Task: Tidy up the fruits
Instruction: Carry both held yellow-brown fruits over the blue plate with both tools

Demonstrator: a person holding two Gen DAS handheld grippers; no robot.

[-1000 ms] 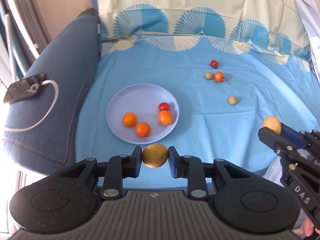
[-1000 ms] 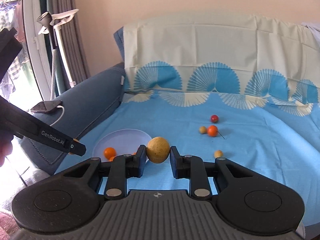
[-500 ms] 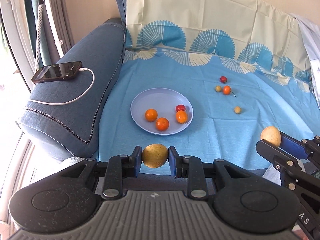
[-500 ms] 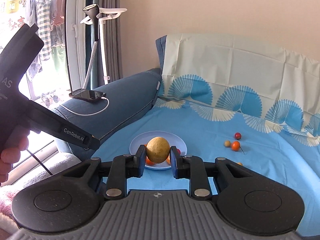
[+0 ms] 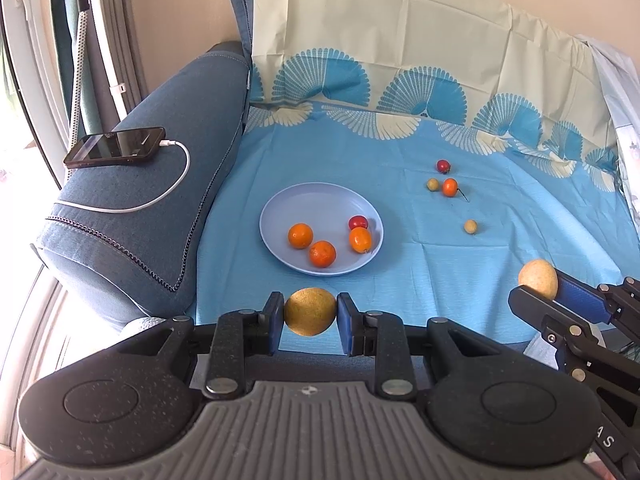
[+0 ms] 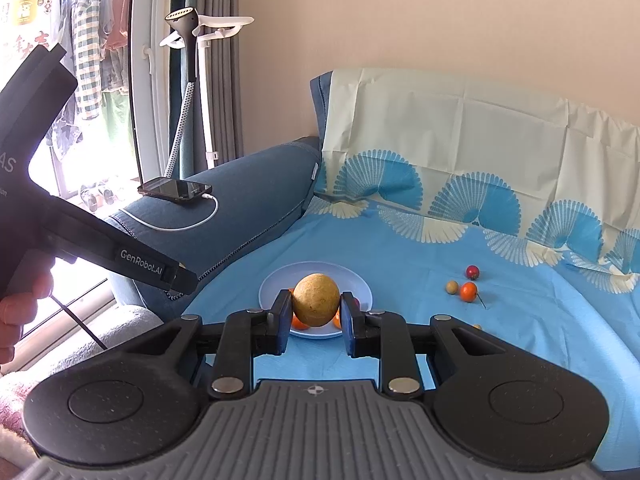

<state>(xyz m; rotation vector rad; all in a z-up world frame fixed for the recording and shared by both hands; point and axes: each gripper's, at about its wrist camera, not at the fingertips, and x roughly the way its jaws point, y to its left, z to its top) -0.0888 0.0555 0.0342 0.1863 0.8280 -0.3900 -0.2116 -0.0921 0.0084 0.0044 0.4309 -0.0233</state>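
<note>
My left gripper (image 5: 310,314) is shut on a round yellow-brown fruit (image 5: 310,308), held above the near edge of the blue cloth. My right gripper (image 6: 316,306) is shut on a paler yellow fruit (image 6: 316,296); in the left wrist view that fruit (image 5: 538,277) shows at the right. Beyond both lies a pale blue plate (image 5: 288,204) with three orange fruits and a red one (image 5: 358,222). Loose on the cloth to its right lie a red fruit (image 5: 443,165), an orange one (image 5: 450,187) and two small yellowish ones (image 5: 470,226).
A phone (image 5: 116,147) on a white charging cable rests on the blue sofa armrest (image 5: 132,240) left of the plate. The cloth-covered backrest (image 5: 400,40) rises behind. A garment steamer stand (image 6: 192,40) and a window are at the far left. A hand (image 6: 16,308) holds the left gripper.
Both grippers drew back and up from the plate, so the armrest, phone and wall came into view. Over the last half second they held still. Each fruit stayed gripped.
</note>
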